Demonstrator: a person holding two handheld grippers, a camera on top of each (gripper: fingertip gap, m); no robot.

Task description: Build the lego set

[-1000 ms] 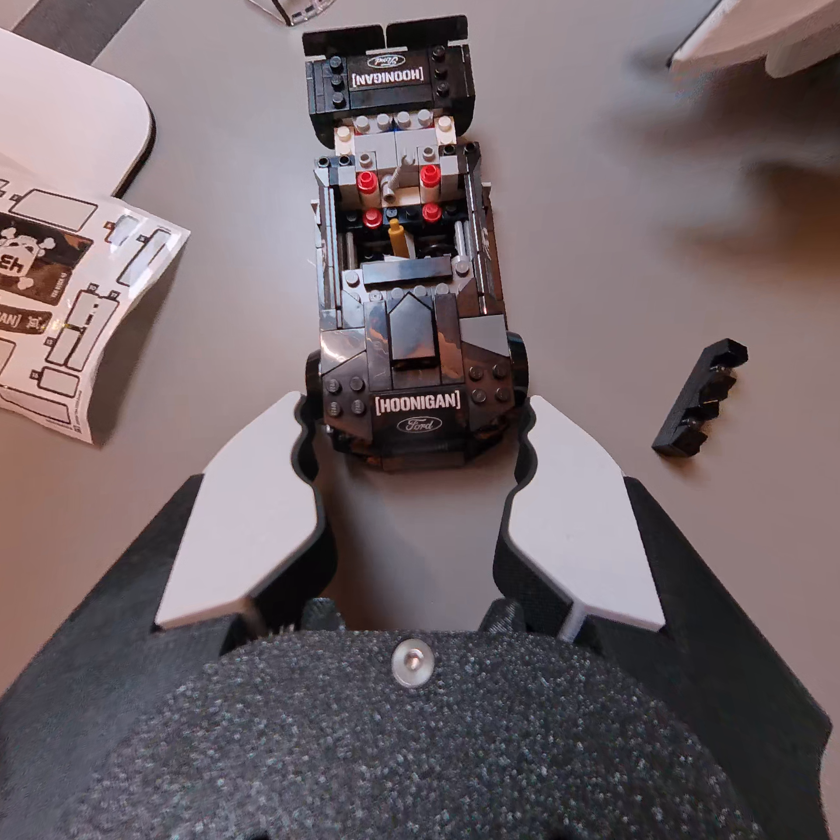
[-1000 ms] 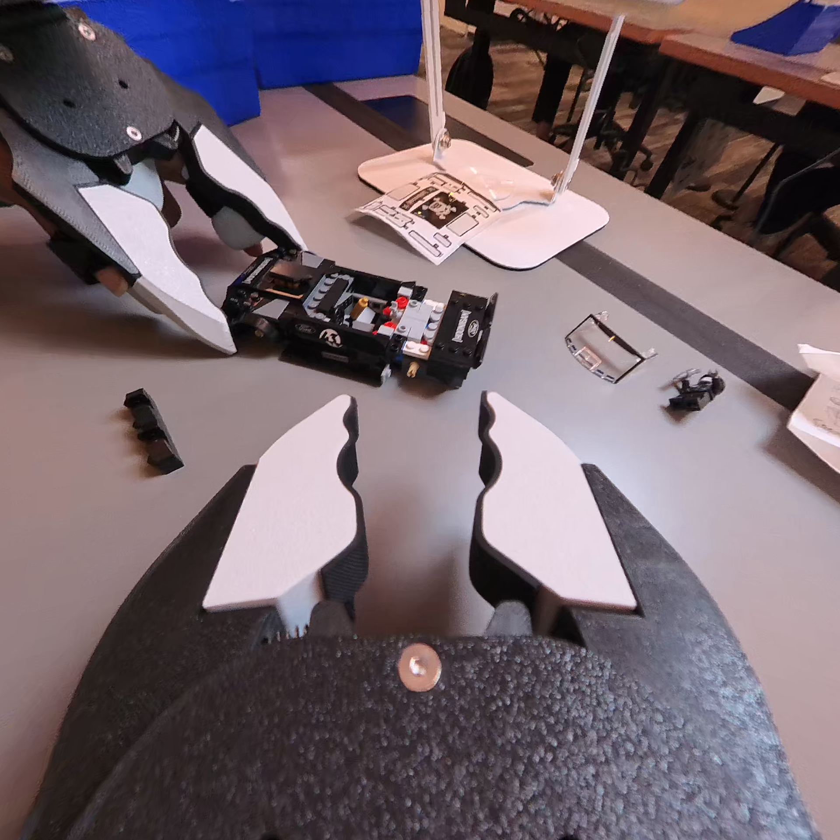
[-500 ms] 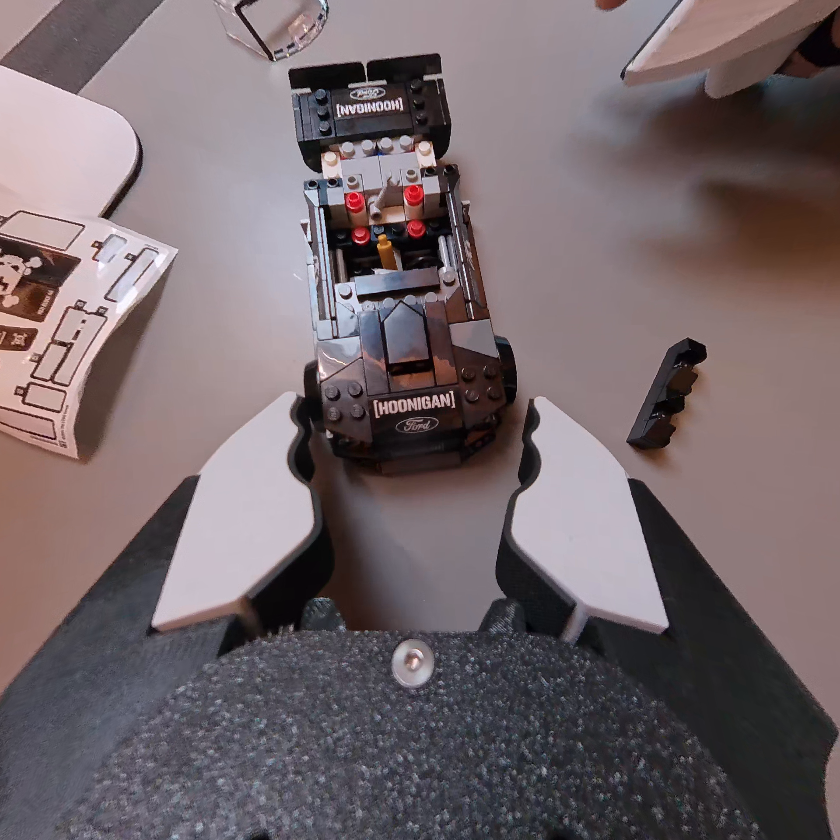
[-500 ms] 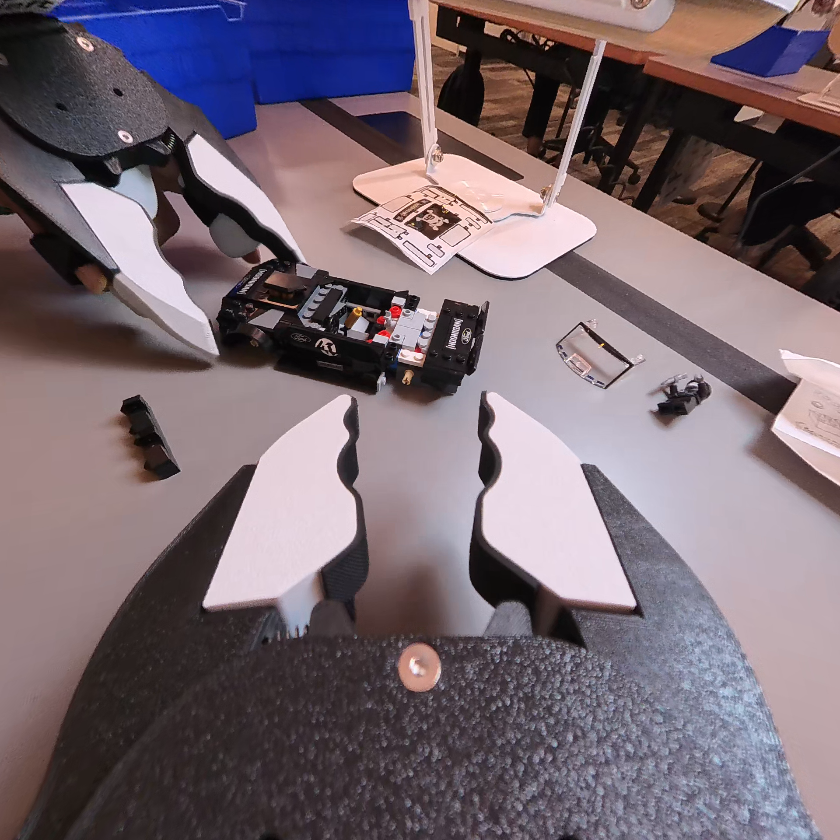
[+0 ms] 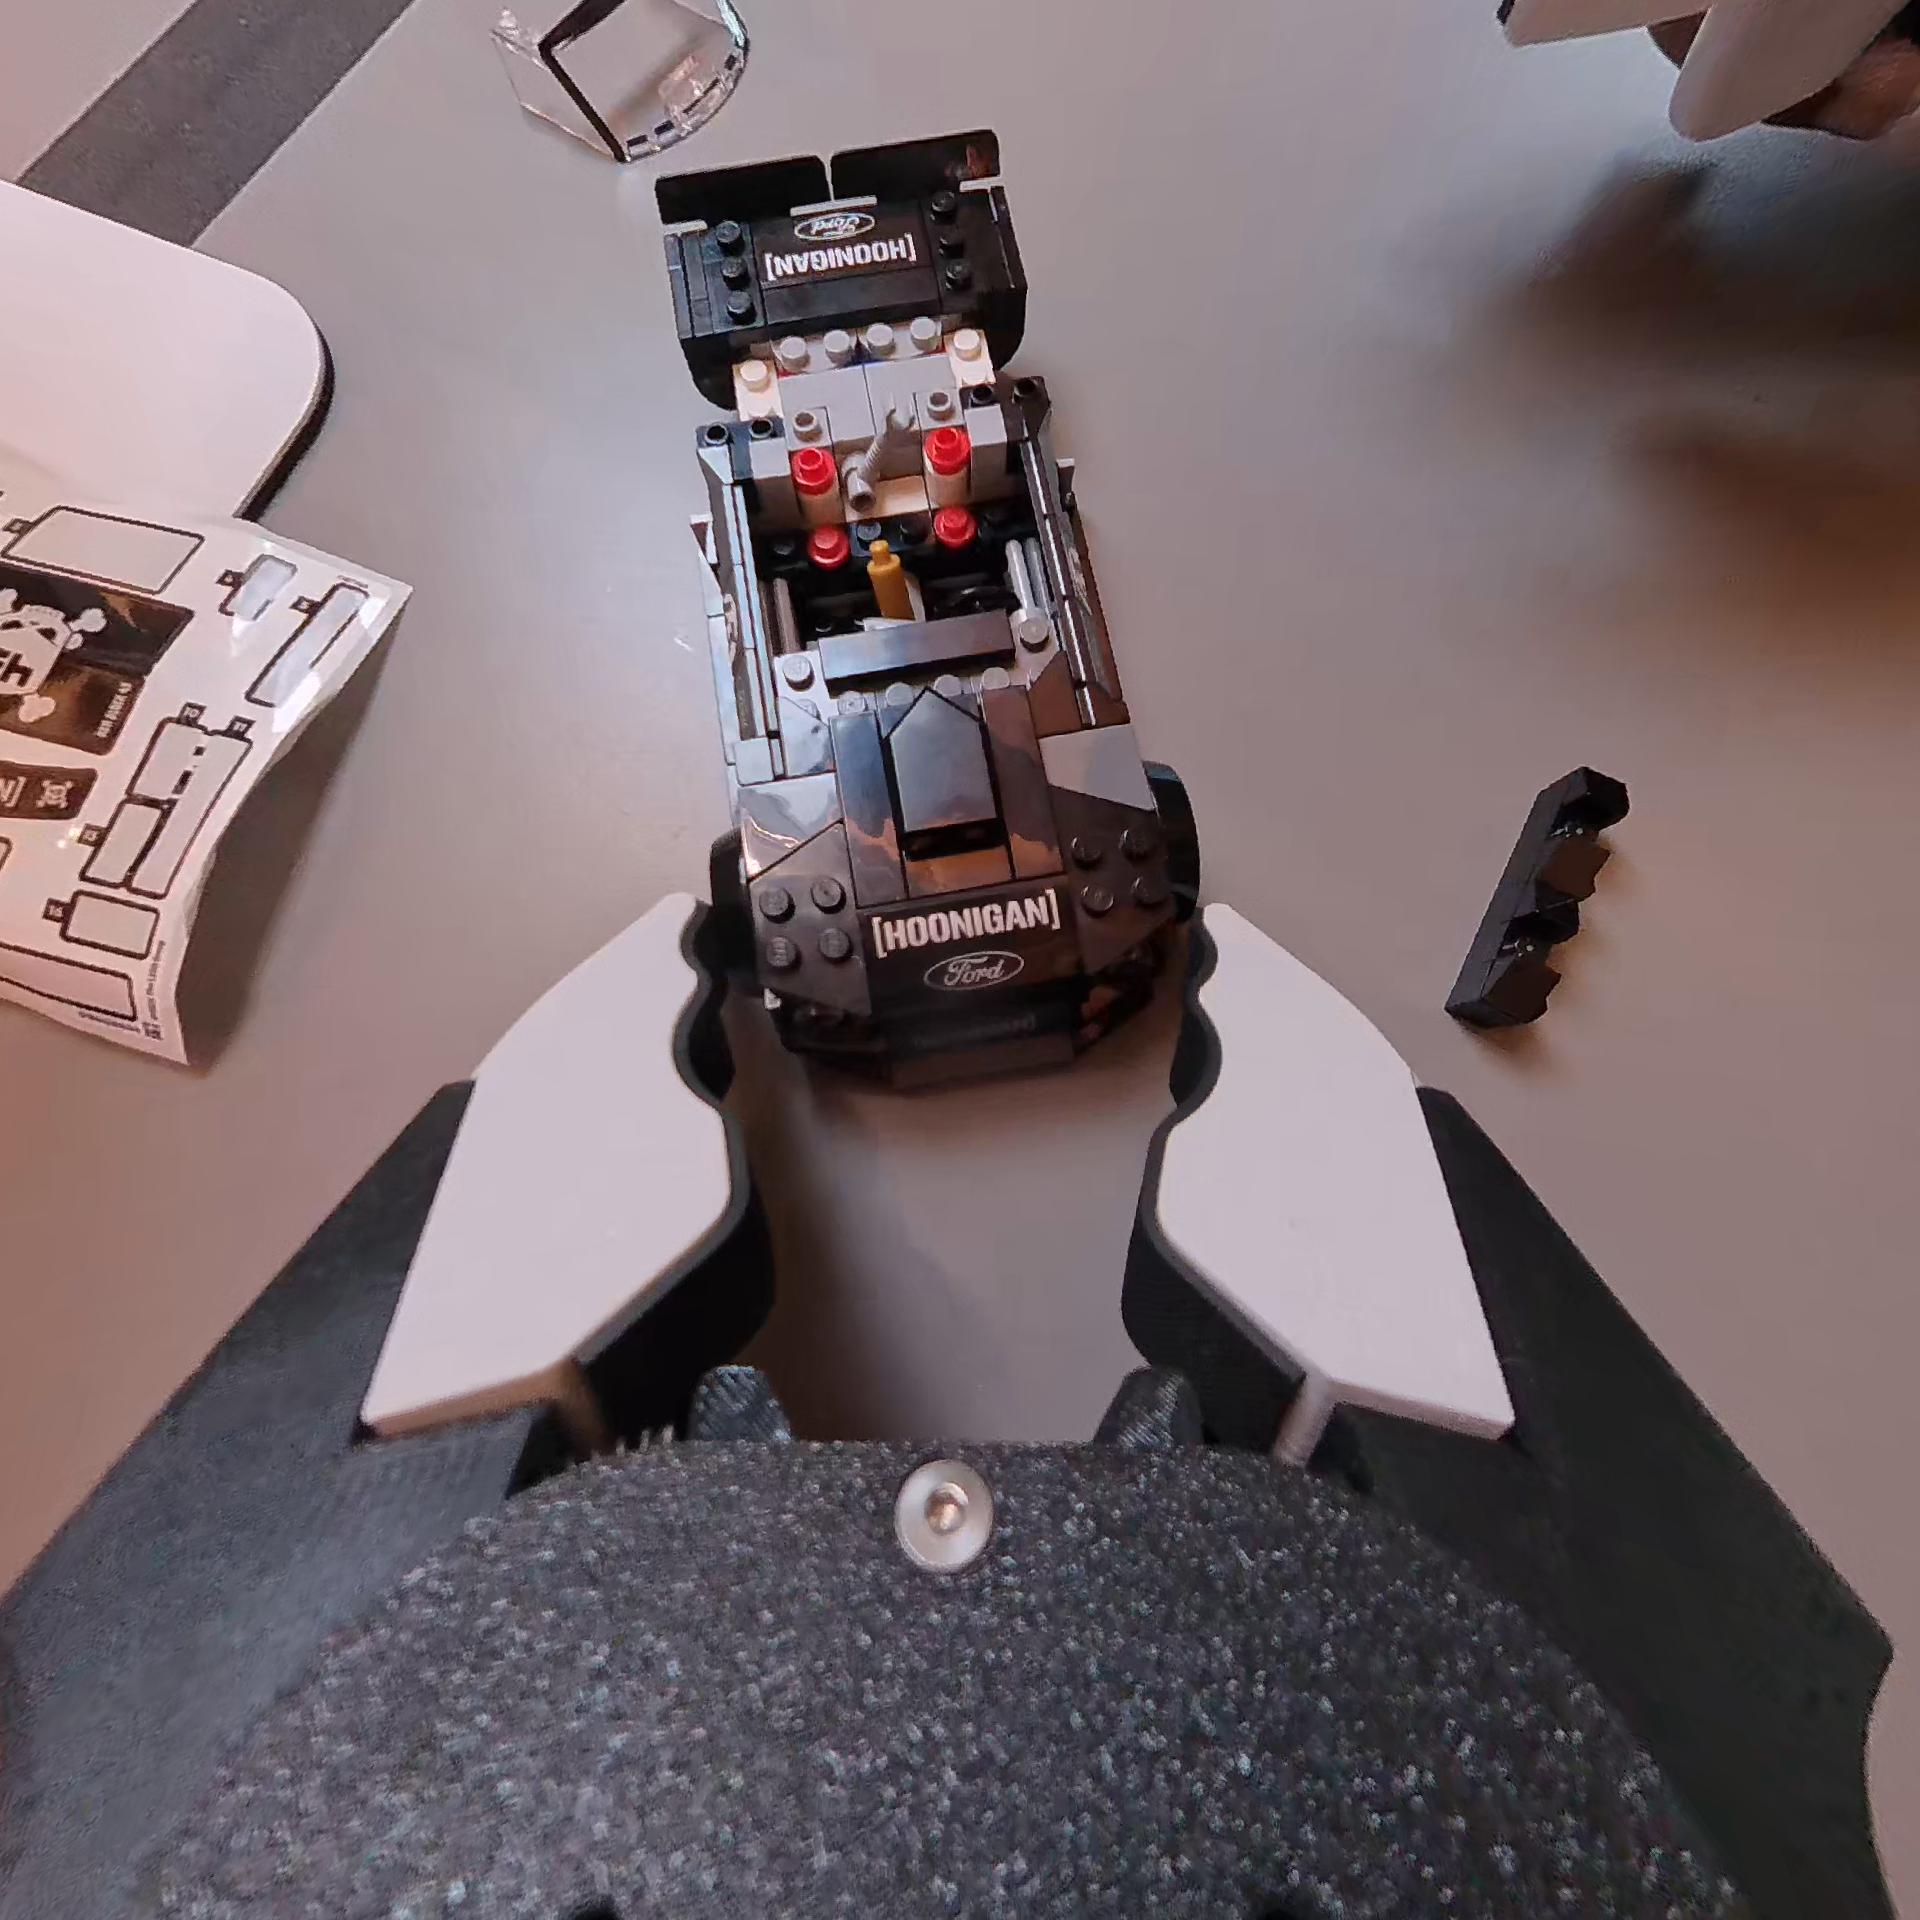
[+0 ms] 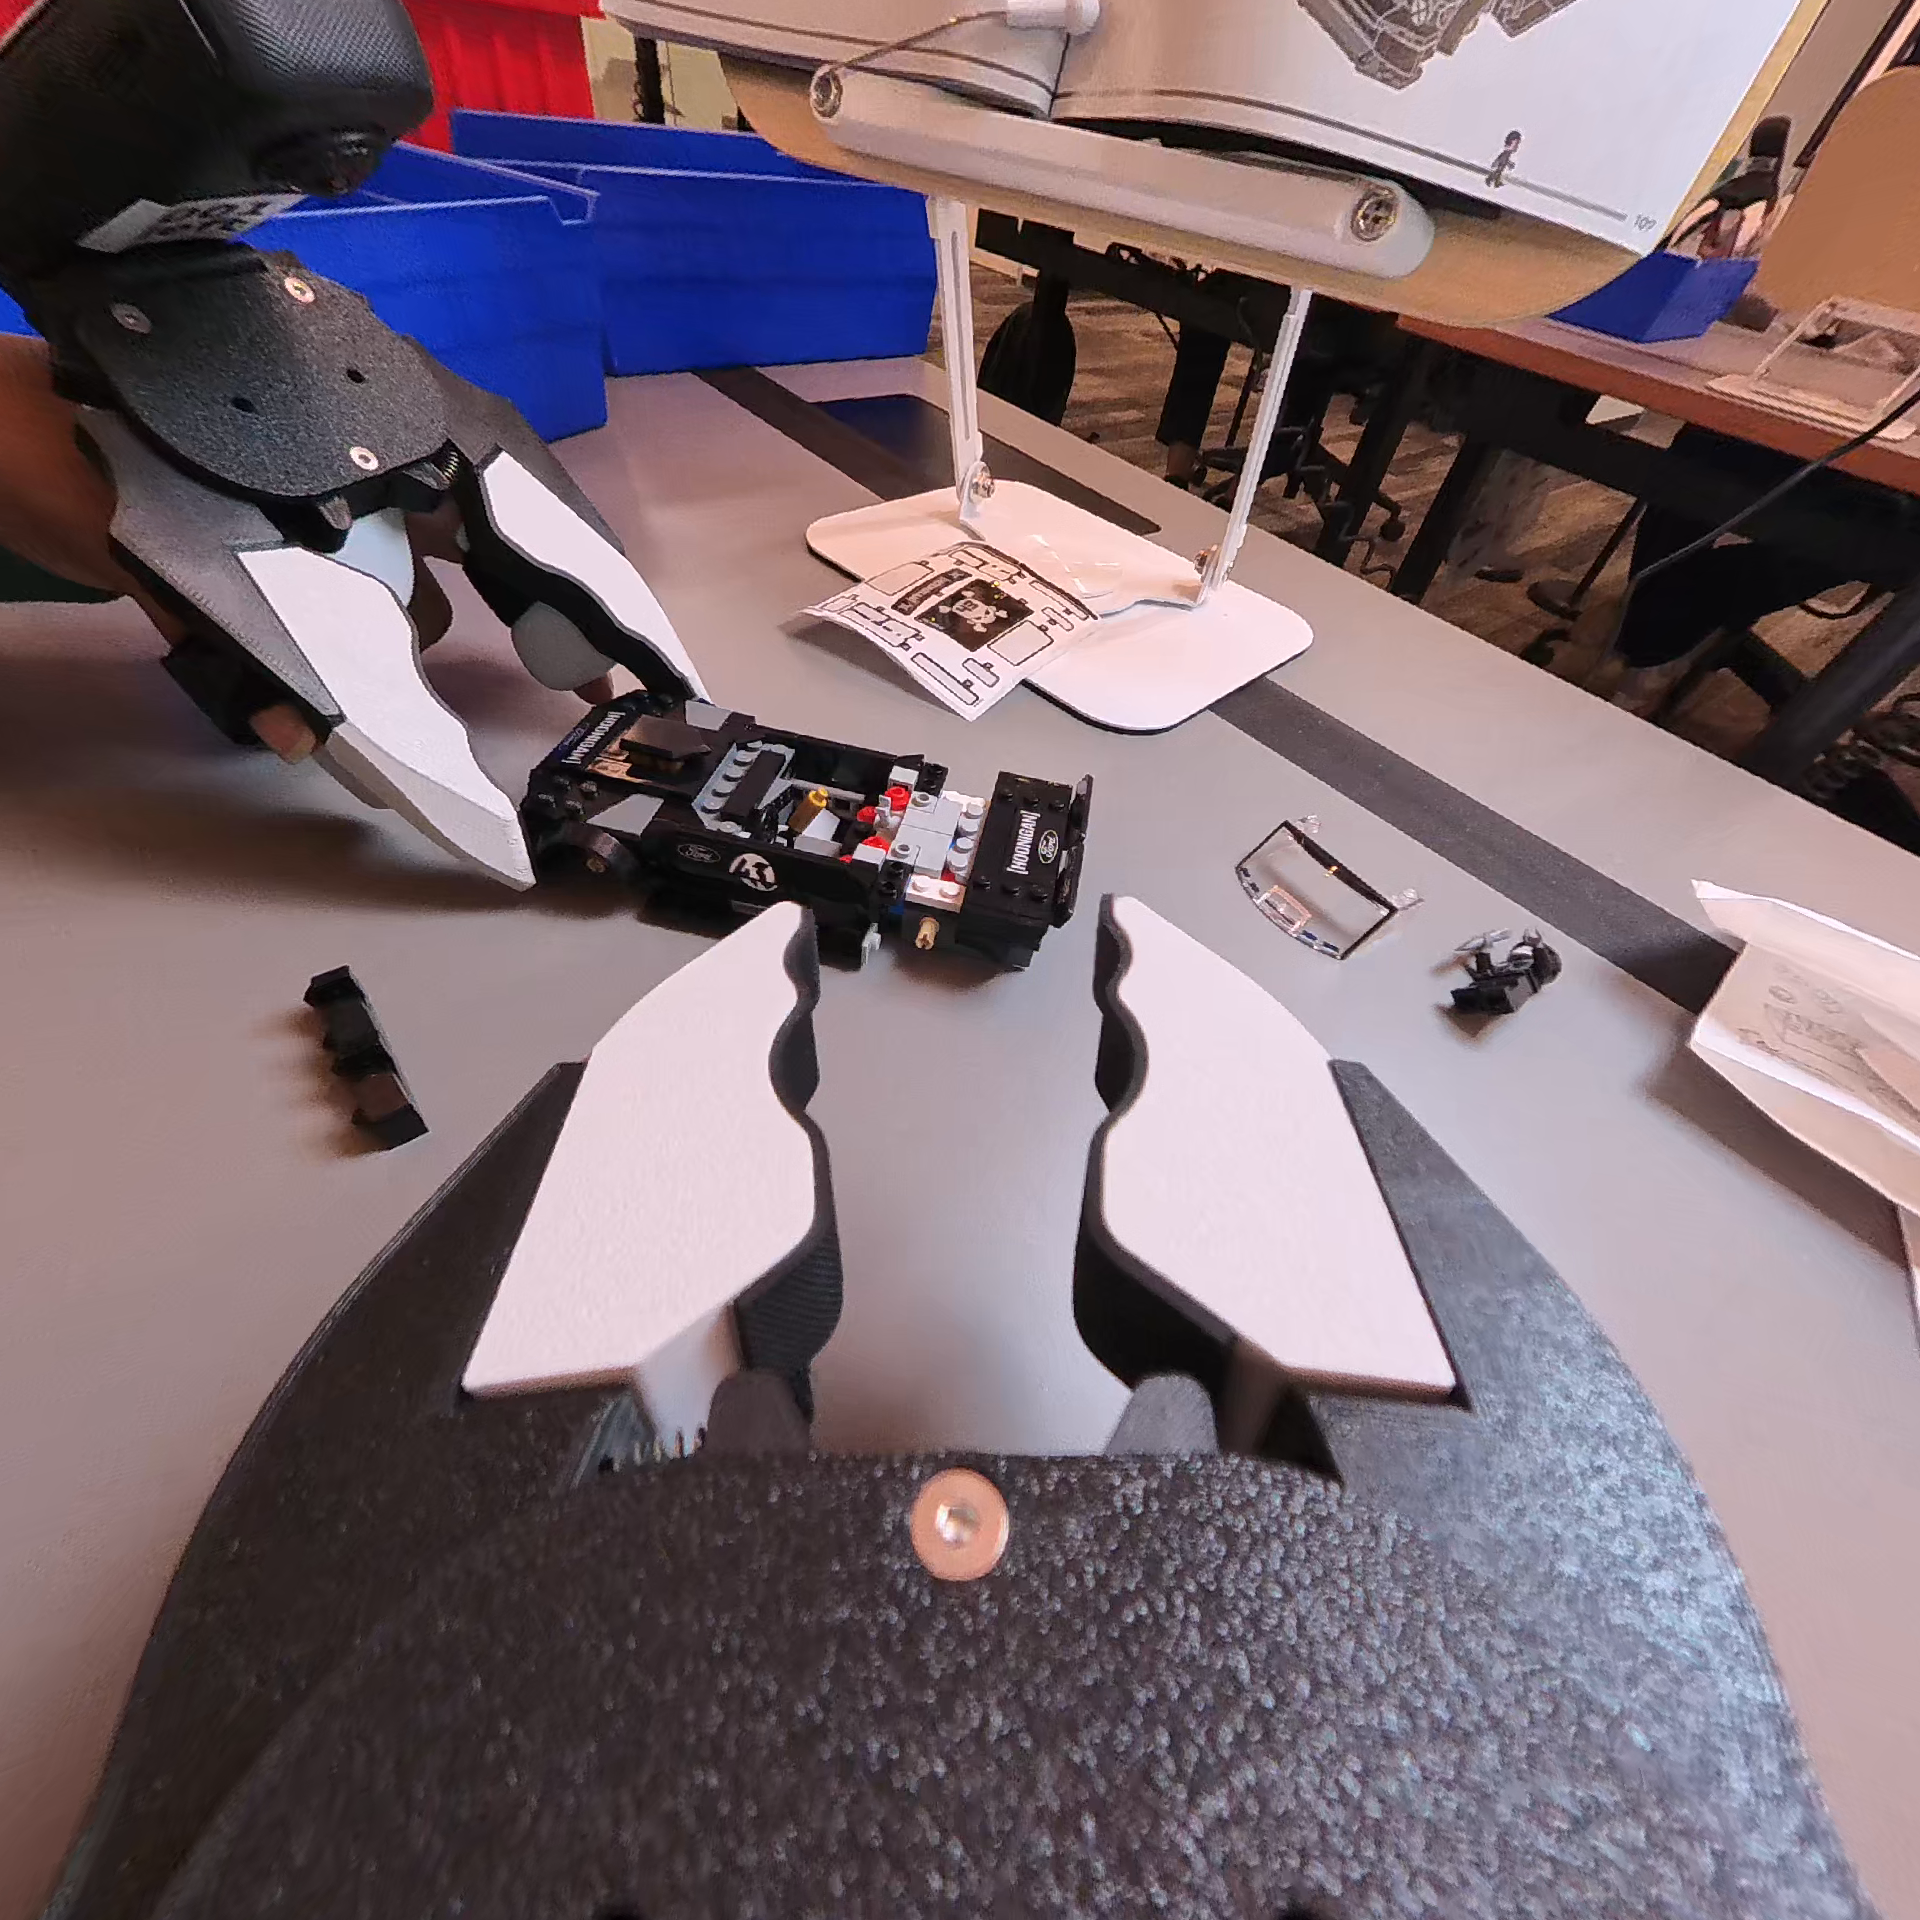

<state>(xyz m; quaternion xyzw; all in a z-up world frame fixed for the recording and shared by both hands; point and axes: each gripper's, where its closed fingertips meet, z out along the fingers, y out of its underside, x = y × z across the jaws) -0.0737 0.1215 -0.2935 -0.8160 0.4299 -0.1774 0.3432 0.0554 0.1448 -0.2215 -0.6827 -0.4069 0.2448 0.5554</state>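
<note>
Left hand-held gripper (image 5: 945, 971) is spread wide, fingertips flanking the nose of the black lego car (image 5: 914, 644) without clamping it. Car sits flat mid-tabletop (image 5: 1455, 582), roof off so the red and grey bits inside show. Right hand-held gripper (image 6: 956, 935) hangs parted too, holding nothing, just short of the car's side. Loose black brick strip (image 5: 1538, 899) lies beside the car, clear windshield piece (image 6: 1314, 883) past its tail, sticker sheet (image 5: 156, 727) toward the tabletop's edge.
</note>
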